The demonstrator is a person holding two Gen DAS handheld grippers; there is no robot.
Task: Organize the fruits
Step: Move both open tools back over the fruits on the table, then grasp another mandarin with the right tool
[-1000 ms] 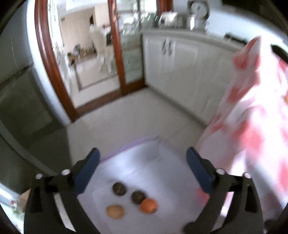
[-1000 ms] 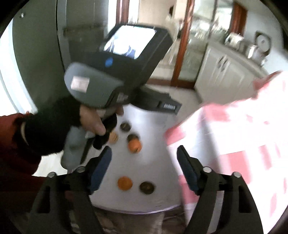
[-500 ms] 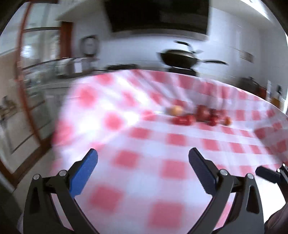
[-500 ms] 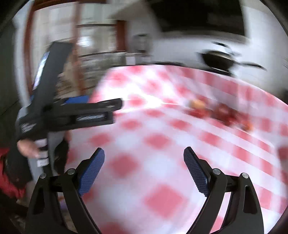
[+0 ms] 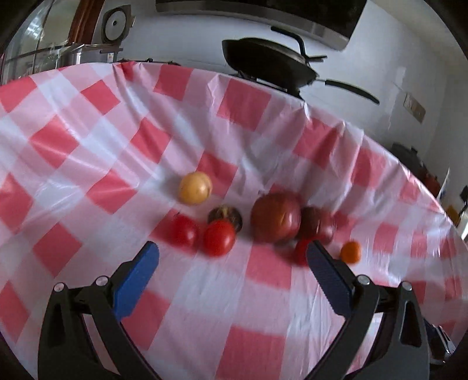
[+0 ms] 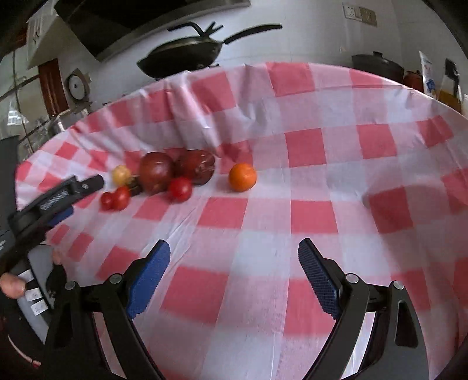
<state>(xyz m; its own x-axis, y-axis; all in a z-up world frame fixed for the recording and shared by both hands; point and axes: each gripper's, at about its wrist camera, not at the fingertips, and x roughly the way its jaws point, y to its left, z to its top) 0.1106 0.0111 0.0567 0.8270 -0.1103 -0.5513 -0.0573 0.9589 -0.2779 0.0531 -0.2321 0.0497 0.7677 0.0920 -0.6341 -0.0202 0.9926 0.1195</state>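
A cluster of fruit lies on the red-and-white checked tablecloth (image 5: 87,152): a yellow fruit (image 5: 195,187), a dark round fruit (image 5: 225,214), two red tomatoes (image 5: 218,237), two large dark-red apples (image 5: 276,217) and a small orange (image 5: 350,252). My left gripper (image 5: 232,257) hangs open just short of the cluster, nothing between its fingers. In the right wrist view the same fruit sits at far left, the orange (image 6: 242,176) apart to the right. My right gripper (image 6: 234,257) is open and empty over bare cloth. The left gripper's body (image 6: 52,201) shows at left.
A black wok (image 5: 266,62) with a long handle stands behind the table's far edge. A dark pot (image 6: 377,65) and bottles are at the back right. A rice cooker (image 5: 114,24) and a counter lie at the back left. A hand (image 6: 11,285) holds the left tool.
Both grippers have swung from a small white table with several fruits on the floor side over to the checked table. The fruit cluster is now much closer to the left gripper.
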